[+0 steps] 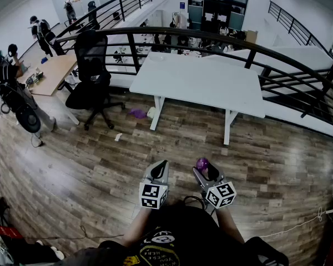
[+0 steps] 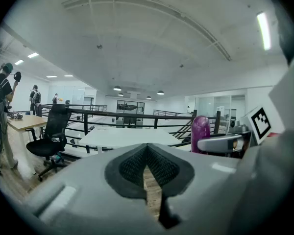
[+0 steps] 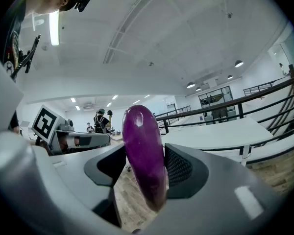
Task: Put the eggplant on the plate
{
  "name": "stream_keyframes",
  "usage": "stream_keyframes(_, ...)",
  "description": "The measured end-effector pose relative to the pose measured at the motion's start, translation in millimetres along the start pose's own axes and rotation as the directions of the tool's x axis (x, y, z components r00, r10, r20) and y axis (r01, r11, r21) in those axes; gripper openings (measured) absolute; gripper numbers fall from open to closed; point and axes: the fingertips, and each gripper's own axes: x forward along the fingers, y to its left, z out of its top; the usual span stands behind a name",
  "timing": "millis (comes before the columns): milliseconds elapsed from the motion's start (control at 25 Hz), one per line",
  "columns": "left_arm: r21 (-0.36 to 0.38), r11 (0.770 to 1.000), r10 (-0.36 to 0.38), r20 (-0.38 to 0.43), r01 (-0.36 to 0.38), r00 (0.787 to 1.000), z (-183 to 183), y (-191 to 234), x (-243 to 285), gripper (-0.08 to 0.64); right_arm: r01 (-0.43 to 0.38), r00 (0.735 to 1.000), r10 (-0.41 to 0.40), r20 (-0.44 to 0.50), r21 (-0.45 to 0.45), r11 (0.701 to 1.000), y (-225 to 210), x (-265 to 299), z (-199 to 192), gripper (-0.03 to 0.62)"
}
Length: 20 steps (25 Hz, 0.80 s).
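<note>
A purple eggplant (image 3: 143, 155) stands upright between the jaws of my right gripper (image 3: 146, 168), which is shut on it and holds it in the air above the wooden floor. The head view shows the eggplant (image 1: 201, 163) at the tip of the right gripper (image 1: 205, 168), close in front of the person's body. My left gripper (image 1: 162, 166) is beside it on the left, shut with nothing between its pads (image 2: 147, 153). In the left gripper view the eggplant (image 2: 201, 130) rises behind the right gripper's finger. No plate shows in any view.
A white table (image 1: 200, 79) stands ahead on the wooden floor (image 1: 100, 165), with a black railing (image 1: 233, 43) behind it. A small purple thing (image 1: 137, 113) lies on the floor by the table's left leg. A black office chair (image 1: 93, 76) and several people are at the left.
</note>
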Motion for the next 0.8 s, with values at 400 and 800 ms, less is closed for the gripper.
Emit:
stream_keyframes(400,-0.004,1.0,0.015,0.022,-0.015,1.0,4.2,3.9,-5.2,0.006,-0.045,0.999,0.045,0.01,-0.009,0.999,10.0,6.8,5.2,0.25)
stream_keyframes(800,-0.013,1.0,0.024,0.014,-0.024,1.0,0.4,1.6,2.8,0.006,-0.065,0.998,0.065,0.012,0.017,0.998,3.4,7.6,3.7,0.253)
